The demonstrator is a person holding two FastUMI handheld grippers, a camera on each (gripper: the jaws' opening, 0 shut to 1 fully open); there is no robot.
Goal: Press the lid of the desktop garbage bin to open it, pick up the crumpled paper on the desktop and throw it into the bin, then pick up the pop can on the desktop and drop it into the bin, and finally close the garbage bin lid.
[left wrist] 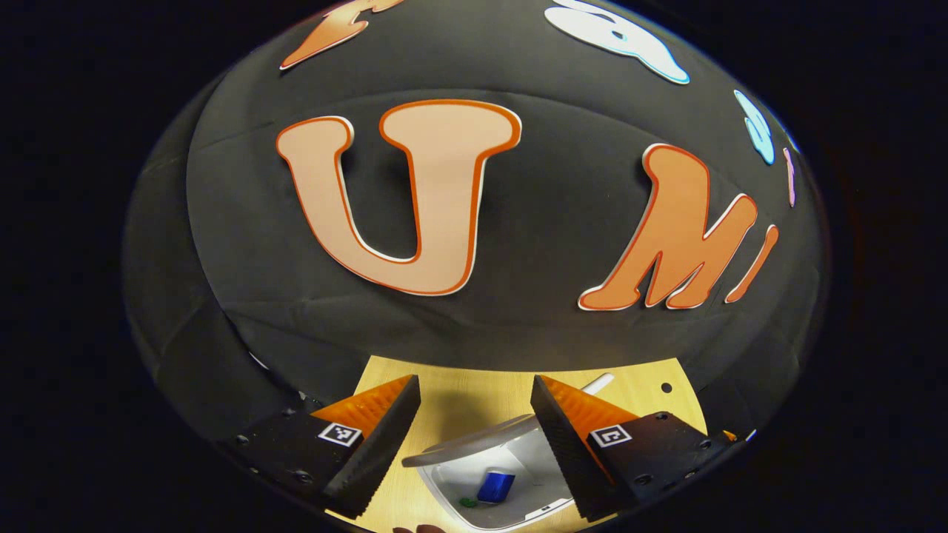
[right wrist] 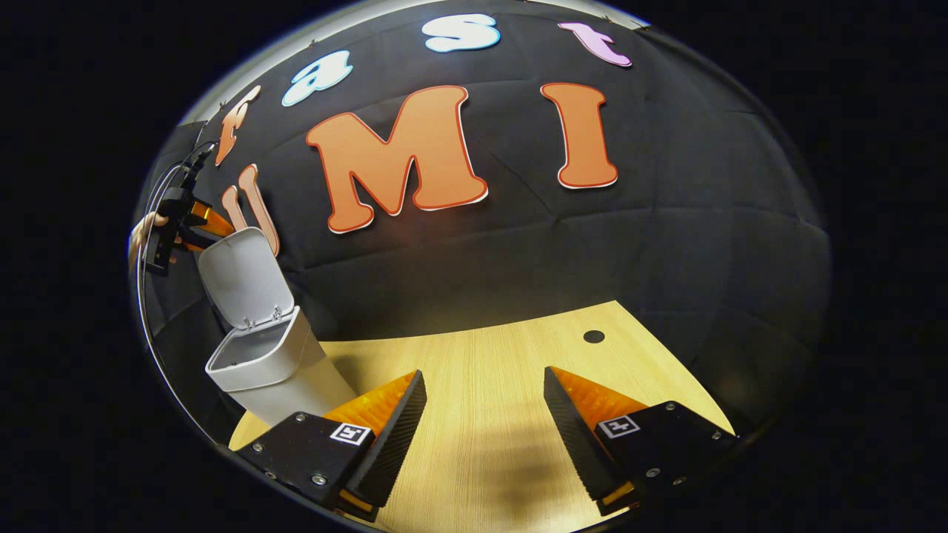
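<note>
The white desktop bin (left wrist: 452, 497) stands just below my left gripper (left wrist: 474, 385), which is open with nothing between its fingers. The bin's lid (left wrist: 474, 441) is raised, and I see it nearly edge-on. Inside lie a blue pop can (left wrist: 495, 485) and a small green object (left wrist: 467, 502). In the right gripper view the bin (right wrist: 274, 366) stands at the left on the wooden table (right wrist: 489, 414) with its lid (right wrist: 241, 281) tipped up and back. The left gripper (right wrist: 185, 222), held by a hand (right wrist: 141, 231), hovers at the lid's top edge. My right gripper (right wrist: 483, 374) is open over bare tabletop.
The black cloth wall rises right behind the table. A small dark hole (right wrist: 593, 336) marks the tabletop near its back right edge, and the same hole (left wrist: 666, 387) appears in the left gripper view.
</note>
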